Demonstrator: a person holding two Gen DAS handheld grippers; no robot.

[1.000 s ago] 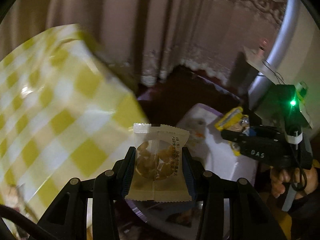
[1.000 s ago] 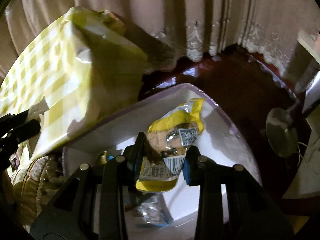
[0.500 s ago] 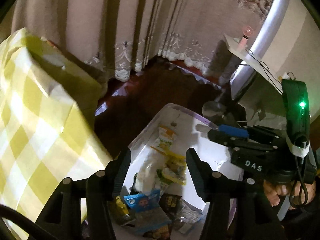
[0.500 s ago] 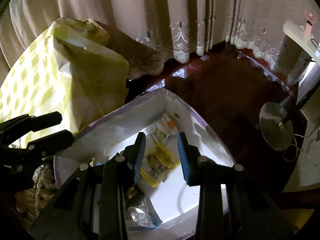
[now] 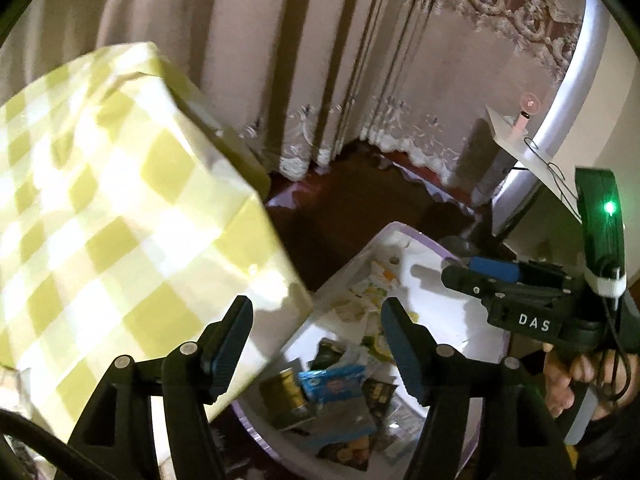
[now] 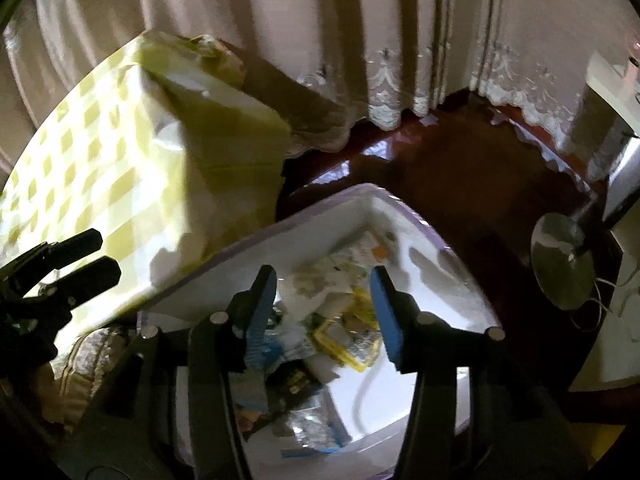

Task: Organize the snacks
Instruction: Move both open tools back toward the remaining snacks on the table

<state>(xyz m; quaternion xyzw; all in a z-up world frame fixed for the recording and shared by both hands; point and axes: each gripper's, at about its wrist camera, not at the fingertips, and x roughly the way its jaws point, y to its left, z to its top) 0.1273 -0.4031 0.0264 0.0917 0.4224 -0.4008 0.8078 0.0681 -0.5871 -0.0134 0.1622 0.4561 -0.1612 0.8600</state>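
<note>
Both pairs of jaws are opening, and nothing is between them. The left gripper [image 5: 316,344] hangs with its black fingers apart above the near end of the white plastic bin with a purple rim [image 5: 416,236]. The right gripper [image 6: 323,312] is also apart and hangs over the middle of the same bin [image 6: 320,200].

The snacks lie loose inside the bin. A yellow-edged clear packet [image 6: 352,336] lies on the white bottom, below the right gripper. A blue packet [image 5: 332,376] lies with dark foil packets [image 5: 376,392] at the near end. Pale packets [image 5: 376,280] lie toward the far corner; their print is too blurred to read.

On the left a table under a yellow and white checked cloth [image 5: 100,220] stands just beside the bin, and its corner hides part of the bin's left rim. Behind it, beige curtains with a lace hem [image 5: 304,152] hang down to a dark red floor [image 6: 460,168]. A round metal fan base [image 6: 560,268] stands on the floor at the right.

A second ago each gripper clamped a packet: the left a clear one with golden pieces, the right the yellow-edged one. Now both packets are released, and the yellow-edged one lies in the bin.
</note>
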